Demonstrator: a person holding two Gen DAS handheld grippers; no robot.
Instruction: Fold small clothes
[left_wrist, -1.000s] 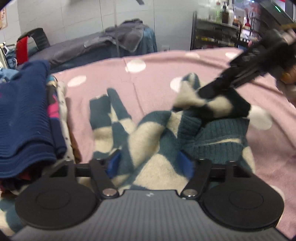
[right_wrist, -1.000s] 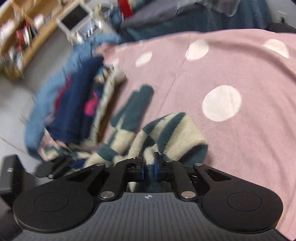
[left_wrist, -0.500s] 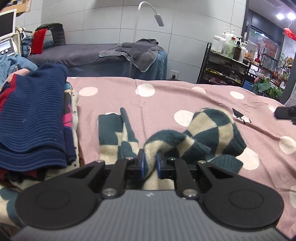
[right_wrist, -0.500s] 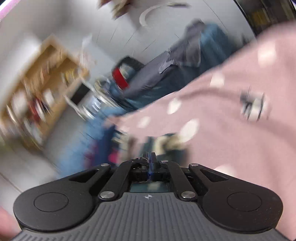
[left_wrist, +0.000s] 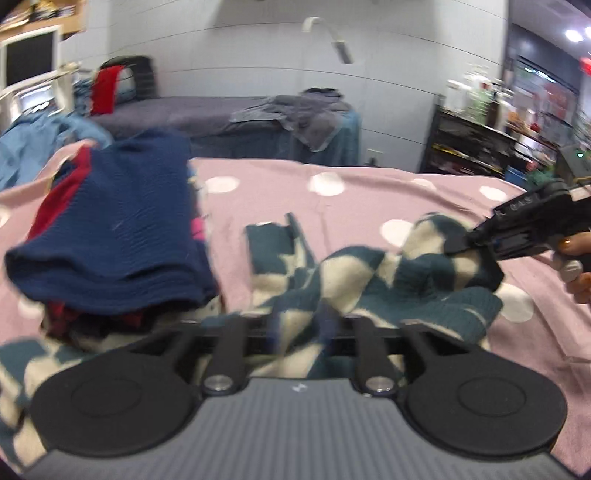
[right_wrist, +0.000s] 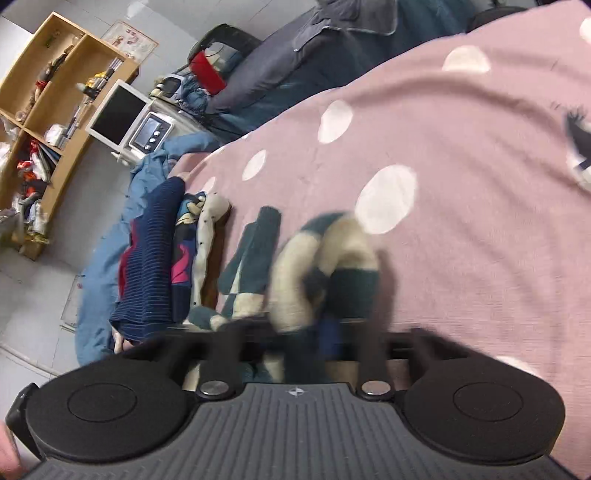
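Checked garment (left_wrist: 373, 280) lay centre frame, crumpled beside stacked clothes (left_wrist: 122, 236); right claw (left_wrist: 456, 246) pinched it, left claw (left_wrist: 299, 328) just spread apart.

A massage or beauty treatment room doubling as a shop. Ahead of the tool, beyond the pink polka-dot bedcover (left_wrist: 369, 199), a treatment couch (left_wrist: 207, 114) draped with grey towels (left_wrist: 295, 110) stands against a tiled wall. To the right, a black trolley (left_wrist: 469, 147) holds bottles; left, a monitor (right_wrist: 114, 114) and wooden shelves (right_wrist: 51, 85).
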